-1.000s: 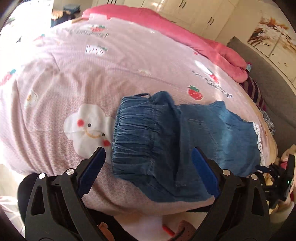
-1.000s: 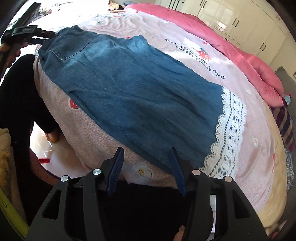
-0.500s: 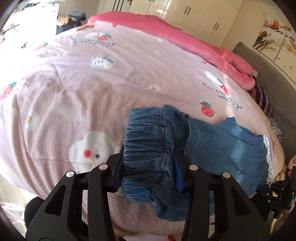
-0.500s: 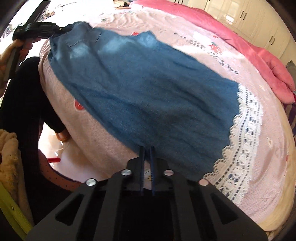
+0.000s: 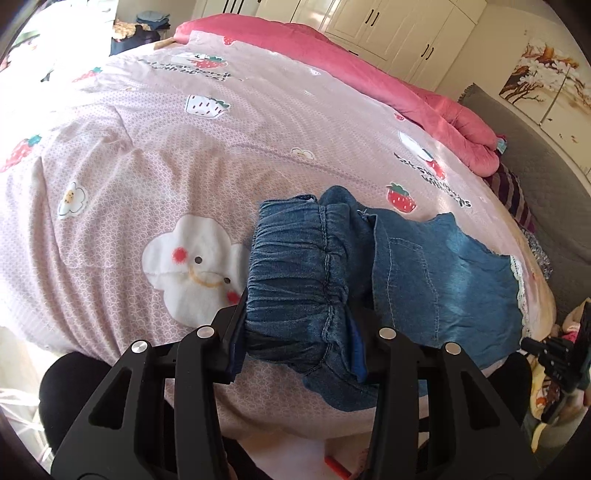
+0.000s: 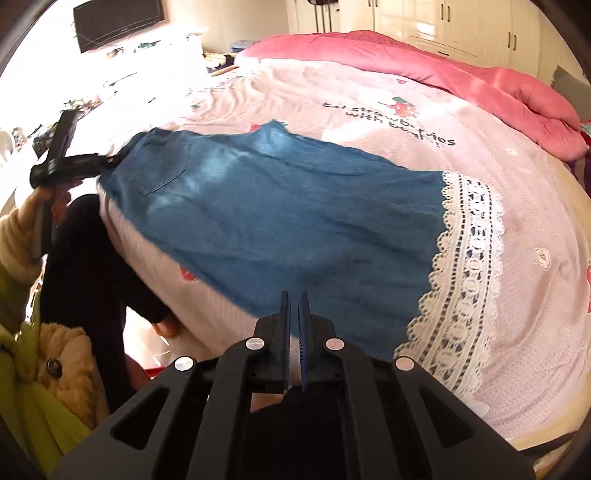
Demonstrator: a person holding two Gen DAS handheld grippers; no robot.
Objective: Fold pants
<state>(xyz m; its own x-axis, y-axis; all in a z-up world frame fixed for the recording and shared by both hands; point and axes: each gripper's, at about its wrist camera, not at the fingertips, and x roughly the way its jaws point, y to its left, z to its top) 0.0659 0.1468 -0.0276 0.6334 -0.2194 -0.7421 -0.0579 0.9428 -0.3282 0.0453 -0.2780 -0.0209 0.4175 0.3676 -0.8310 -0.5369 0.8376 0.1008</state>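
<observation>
Blue denim pants with a white lace hem lie across the near edge of the pink bed. In the left wrist view my left gripper is shut on the bunched elastic waistband, which bulges up between the blue pads. In the right wrist view my right gripper is shut on the near edge of the pant leg, with the cloth pinched thin between its pads. The left gripper also shows at the far left there, held by a hand and clamped on the waist end.
A rolled pink duvet lies along the far side of the bed, with white wardrobes behind. A grey headboard stands at the right. The person's dark legs and green-and-cream jacket are close to the bed's near edge.
Both grippers went from open to shut: the left closed on the waistband, the right on the leg's near edge. The right gripper has since risen and rolled, lifting that edge slightly.
</observation>
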